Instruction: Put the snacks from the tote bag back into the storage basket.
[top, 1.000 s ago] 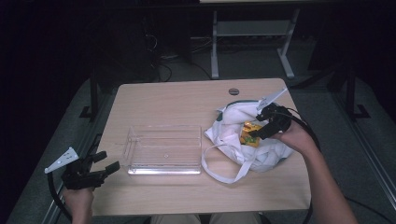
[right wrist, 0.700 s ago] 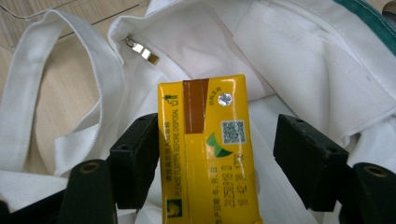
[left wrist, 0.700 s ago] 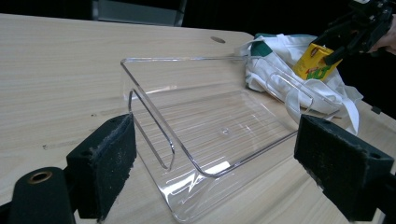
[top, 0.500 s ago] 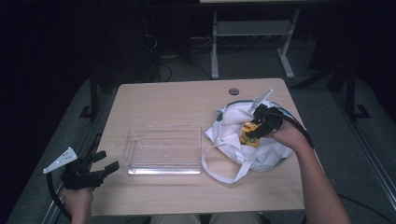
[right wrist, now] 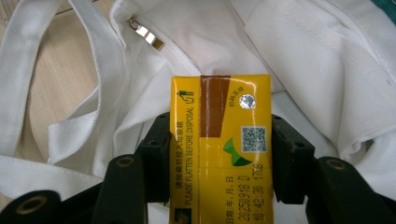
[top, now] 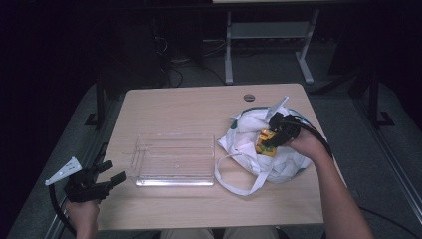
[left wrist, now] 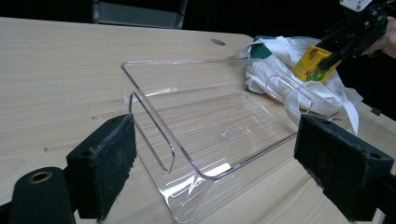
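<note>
Over the white bag, your right gripper had just closed on the yellow carton, while your left gripper stood open beside the clear tray.

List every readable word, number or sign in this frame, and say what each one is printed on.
All on the yellow drink carton, clamped in the right gripper over the white cloth bag:
"PLEASE FLATTEN BEFORE DISPOSAL"
A date stamp, roughly "20250918 D", with a partly cut line below, unsure.
A QR code, a green leaf logo and a bin pictogram.
Chinese characters, too small to read.
The clear plastic tray bears no text.
</note>
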A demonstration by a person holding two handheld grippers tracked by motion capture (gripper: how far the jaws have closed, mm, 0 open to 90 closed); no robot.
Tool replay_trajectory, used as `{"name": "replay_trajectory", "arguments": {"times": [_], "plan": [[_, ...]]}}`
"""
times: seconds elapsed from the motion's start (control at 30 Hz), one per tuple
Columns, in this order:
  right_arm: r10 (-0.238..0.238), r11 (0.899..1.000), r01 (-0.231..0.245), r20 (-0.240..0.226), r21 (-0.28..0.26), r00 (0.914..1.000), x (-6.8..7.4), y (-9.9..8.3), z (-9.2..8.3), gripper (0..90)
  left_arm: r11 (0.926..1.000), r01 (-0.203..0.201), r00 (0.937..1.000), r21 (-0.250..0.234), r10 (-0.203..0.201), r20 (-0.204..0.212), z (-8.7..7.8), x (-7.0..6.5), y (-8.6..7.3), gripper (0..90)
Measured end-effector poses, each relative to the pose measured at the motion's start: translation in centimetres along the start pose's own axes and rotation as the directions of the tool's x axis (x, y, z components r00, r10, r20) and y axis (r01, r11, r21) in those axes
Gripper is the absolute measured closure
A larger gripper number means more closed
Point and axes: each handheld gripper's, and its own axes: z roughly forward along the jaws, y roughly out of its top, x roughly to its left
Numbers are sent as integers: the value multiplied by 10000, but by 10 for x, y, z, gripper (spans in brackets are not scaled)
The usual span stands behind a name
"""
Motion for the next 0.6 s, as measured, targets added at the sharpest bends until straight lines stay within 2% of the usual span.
{"name": "replay_trajectory", "arguments": {"times": [0.4,0.5,0.6], "plan": [[452,9990,-452,-108,74,9989,-6,1,-3,521,10000,46,10000,-55,-47,-30,0,1,-1,126],[458,9989,-458,-23,94,9989,-6,3,-8,521,10000,5,10000,-31,-5,-30,0,1,0,126],[555,9984,-556,-112,-139,9984,-5,4,-17,522,10000,4,10000,-39,-4,-24,0,0,0,126]]}}
